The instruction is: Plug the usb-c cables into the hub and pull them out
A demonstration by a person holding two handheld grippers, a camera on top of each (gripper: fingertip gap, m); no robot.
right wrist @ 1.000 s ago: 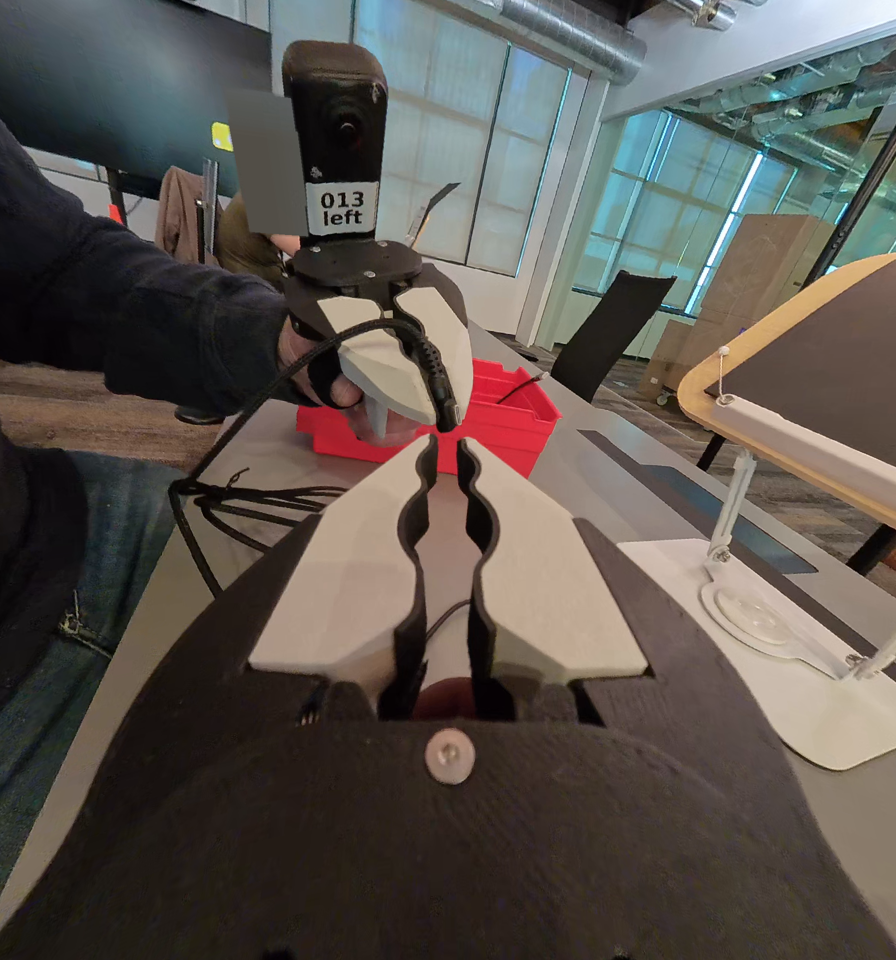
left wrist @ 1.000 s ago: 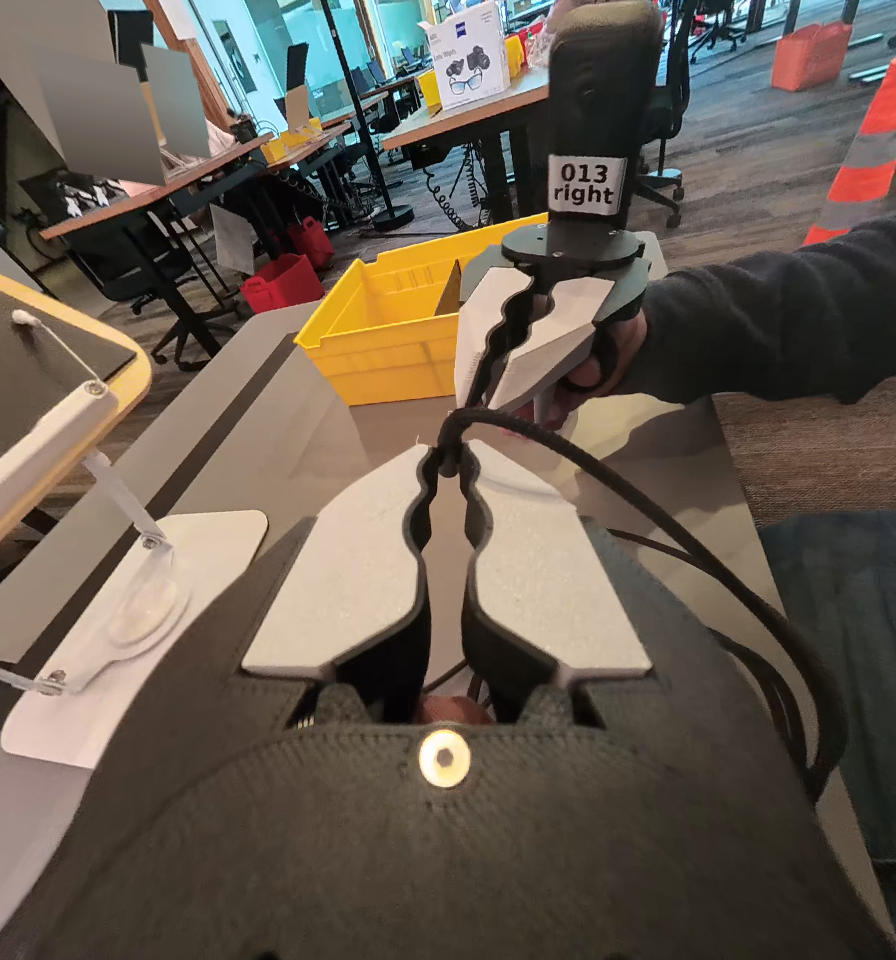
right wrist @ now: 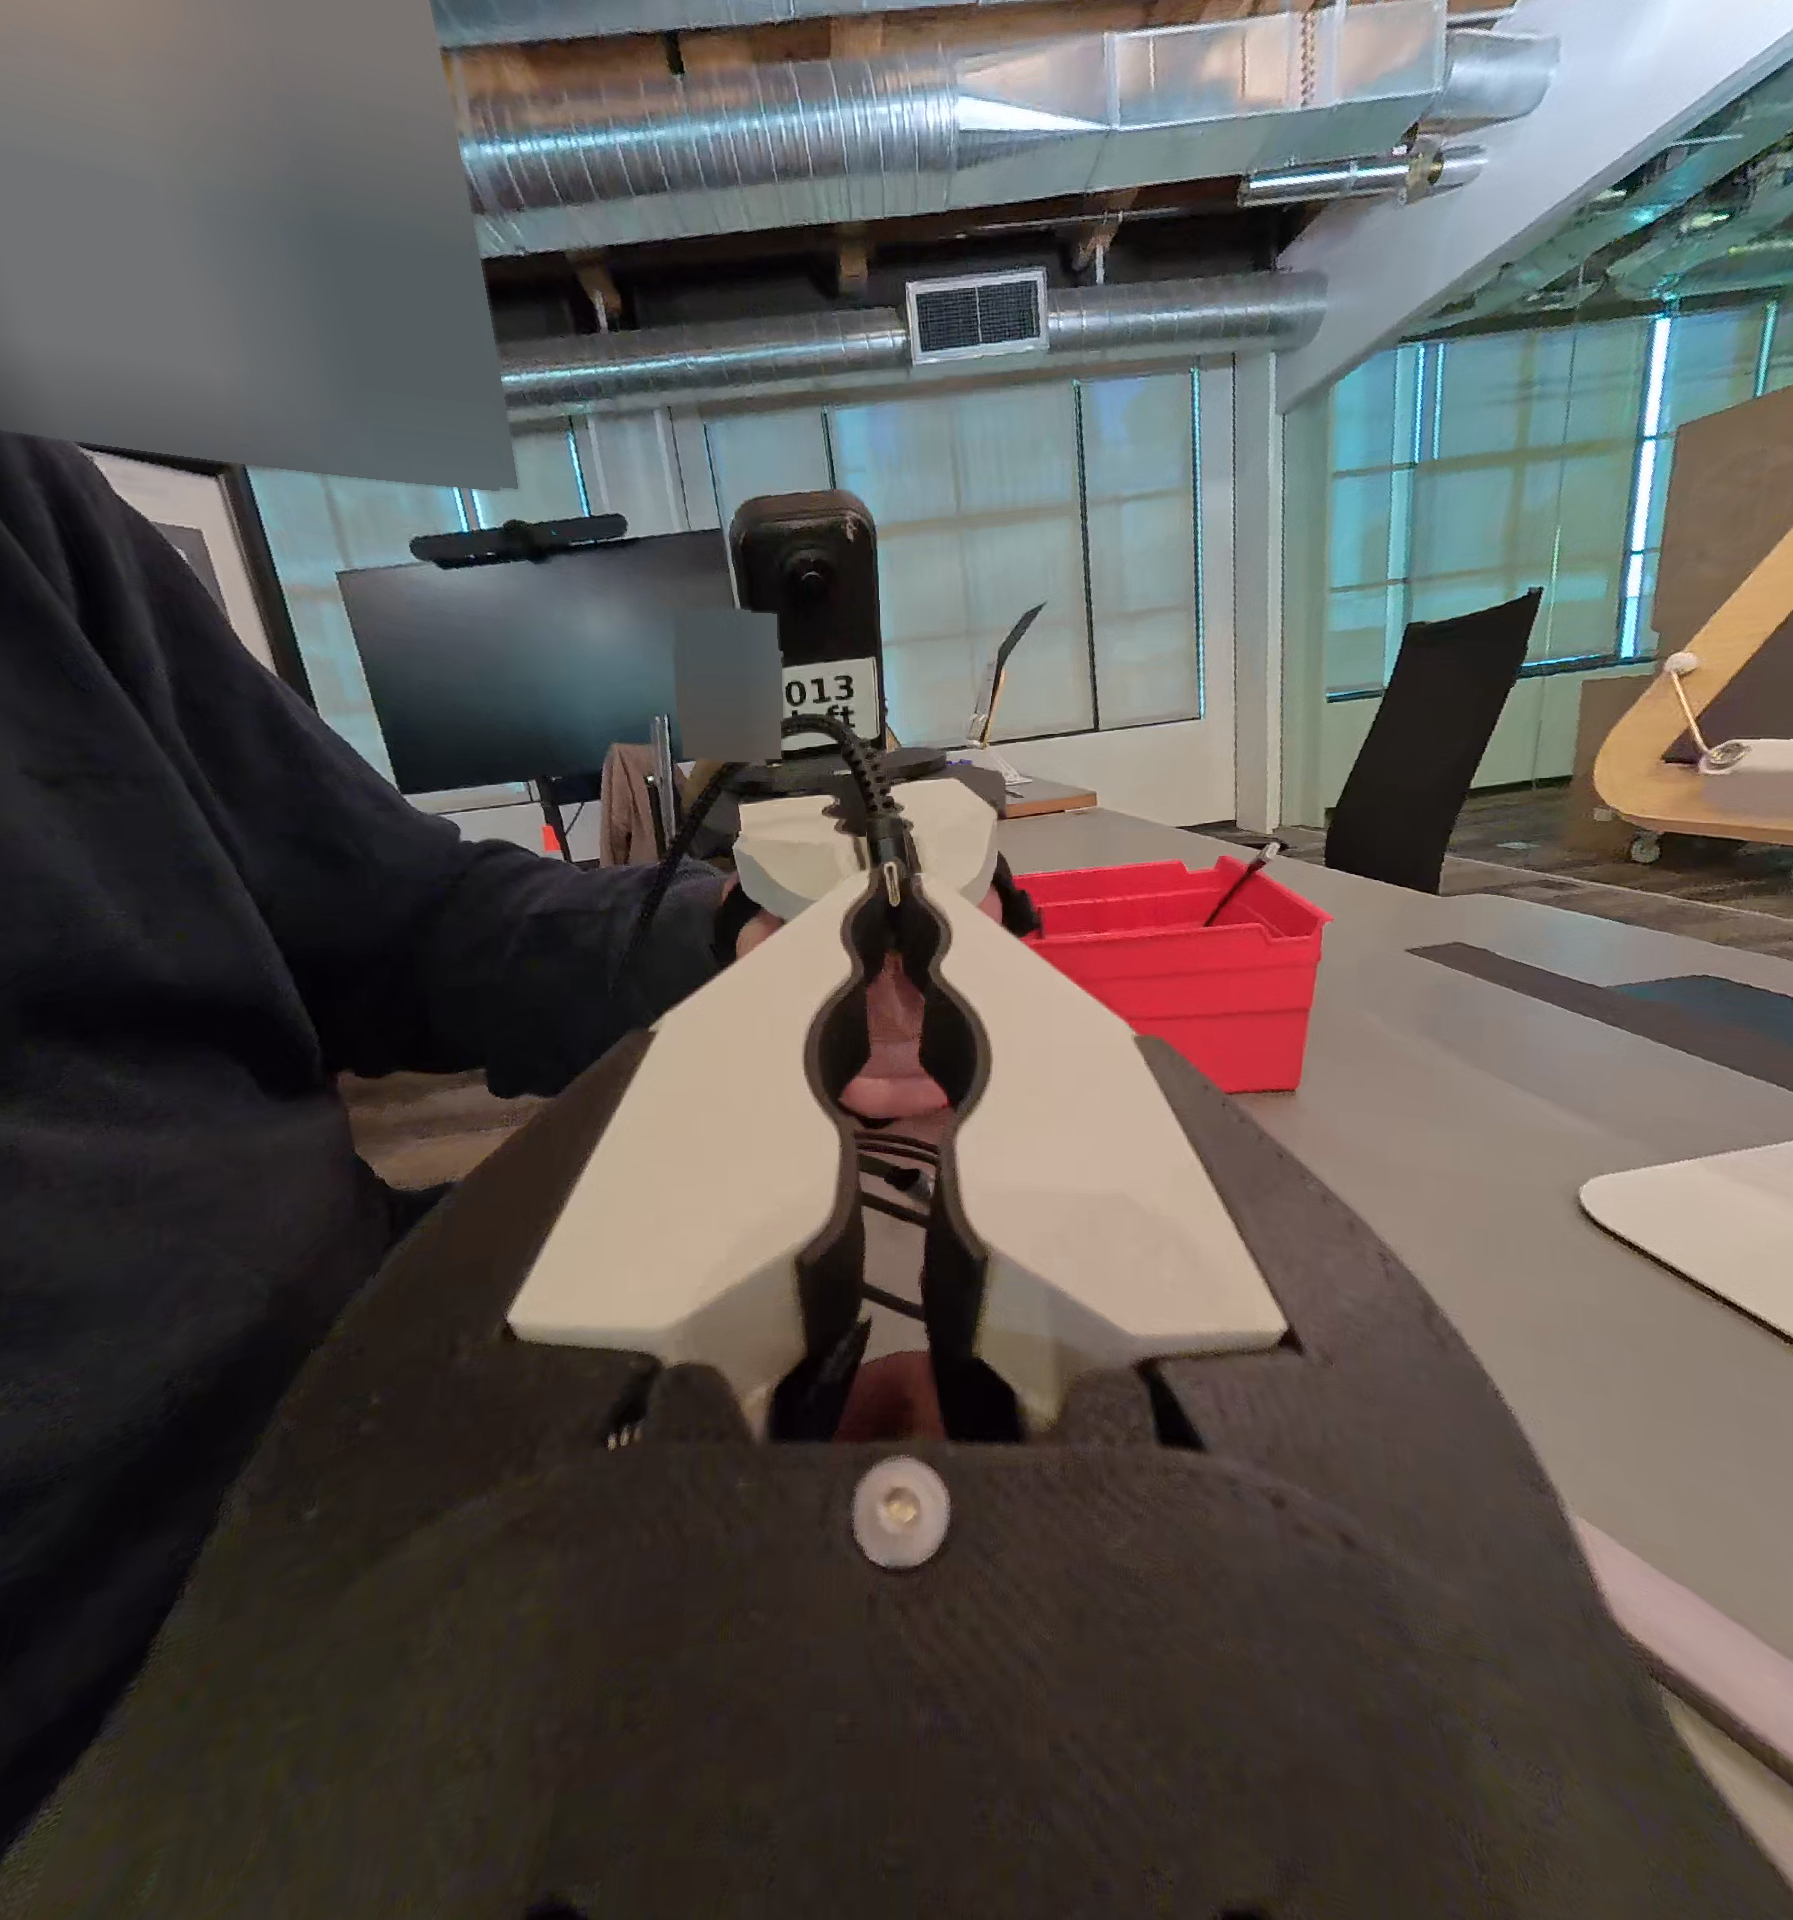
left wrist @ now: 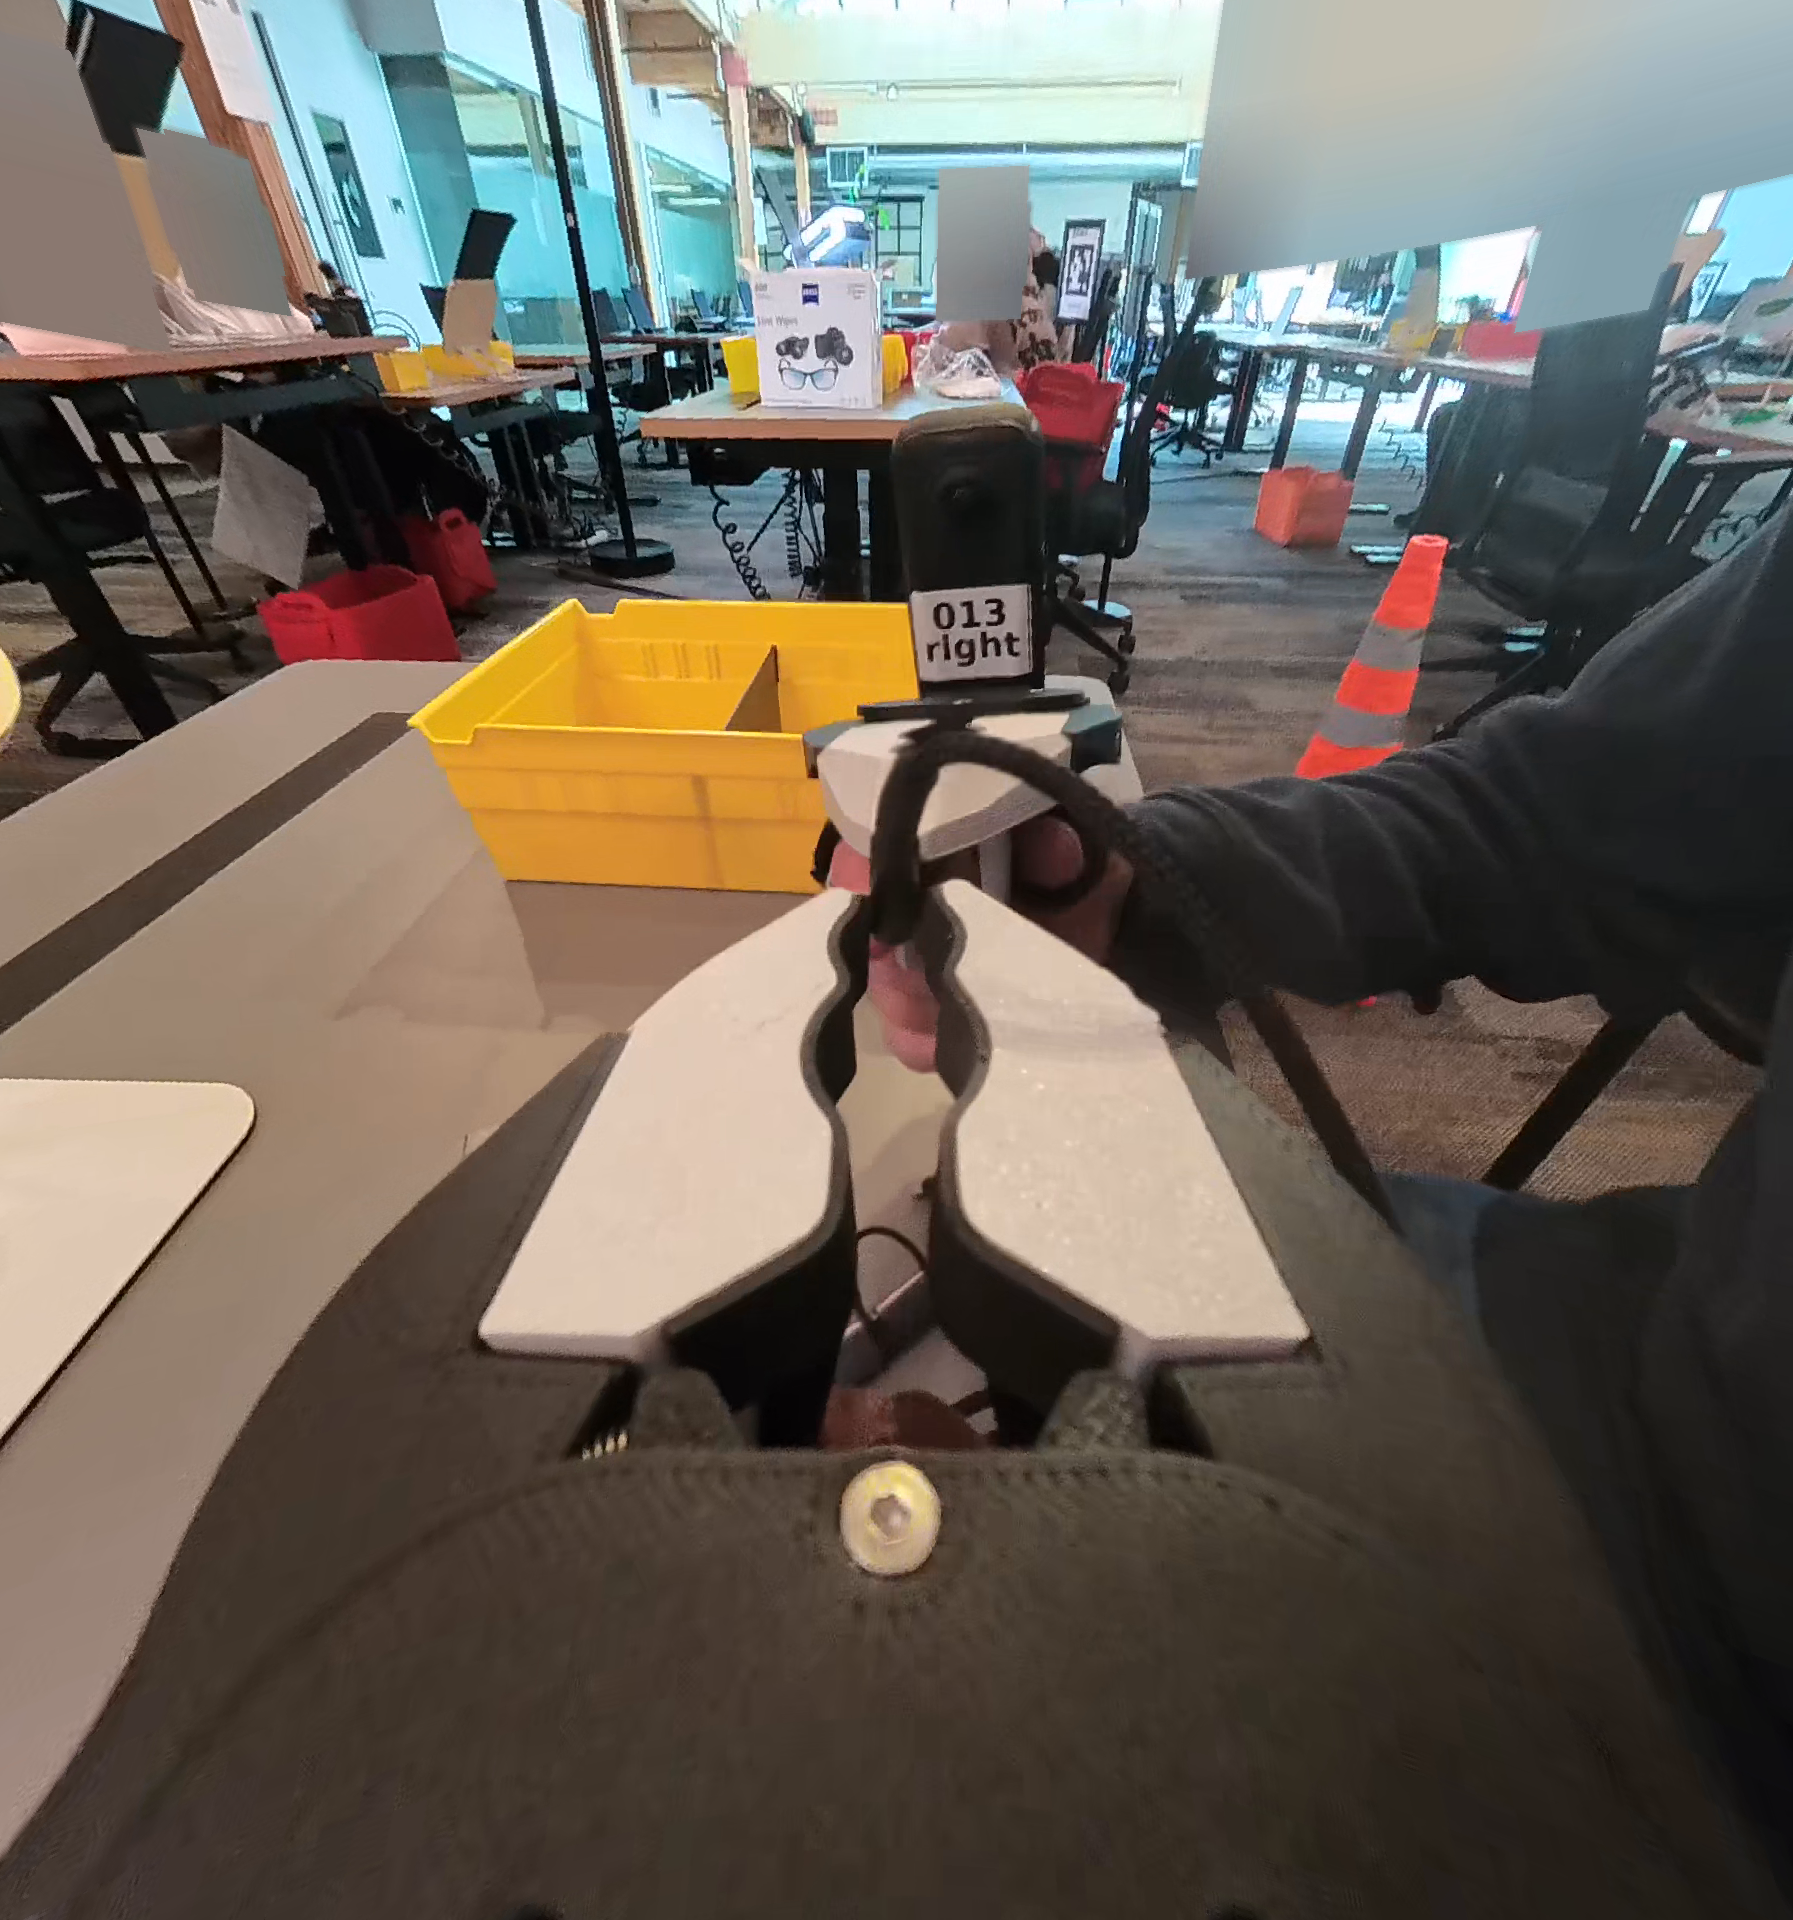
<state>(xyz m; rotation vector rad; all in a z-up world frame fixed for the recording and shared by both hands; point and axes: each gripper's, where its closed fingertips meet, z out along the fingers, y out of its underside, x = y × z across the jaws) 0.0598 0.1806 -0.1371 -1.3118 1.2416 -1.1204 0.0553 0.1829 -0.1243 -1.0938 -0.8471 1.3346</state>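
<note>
Cable (left wrist: 897, 831), black and braided, is pinched at the closed tips of the left gripper (left wrist: 894, 920), held up over the grey table (left wrist: 248, 914) with open room toward the yellow bin (left wrist: 601, 800). Its plug (right wrist: 889, 878) points at the right gripper (right wrist: 897, 914), whose jaws are nearly together; whether they hold the plug I cannot tell. Hub not visible; cable's far end runs out of view.

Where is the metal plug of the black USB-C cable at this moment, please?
In the right wrist view, the plug sits at centre frame, pinched in the left gripper and reaching the right gripper tips, with the red bin behind.
</note>
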